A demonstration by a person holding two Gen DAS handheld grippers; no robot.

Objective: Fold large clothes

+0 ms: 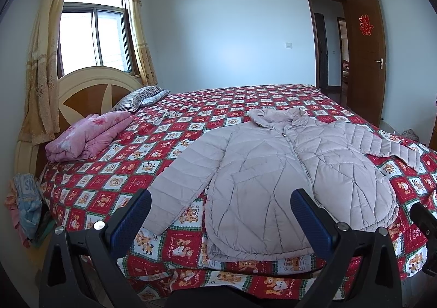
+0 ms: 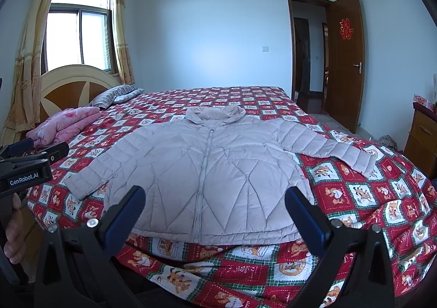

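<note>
A pale pink quilted puffer jacket [image 1: 273,166] lies flat and zipped on the red patterned bedspread [image 1: 114,171], collar away from me, both sleeves spread out. It also shows in the right wrist view [image 2: 207,168]. My left gripper [image 1: 221,207] is open and empty, held above the jacket's hem at the bed's near edge. My right gripper [image 2: 215,204] is open and empty, also above the hem. The left gripper's body [image 2: 24,168] shows at the left edge of the right wrist view, apart from the jacket.
A folded pink quilt [image 1: 87,135] and a striped pillow [image 1: 139,97] lie by the headboard [image 1: 90,89]. Clothes [image 1: 24,204] hang at the bed's left side. An open brown door [image 2: 344,62] and a wooden cabinet [image 2: 423,141] stand to the right.
</note>
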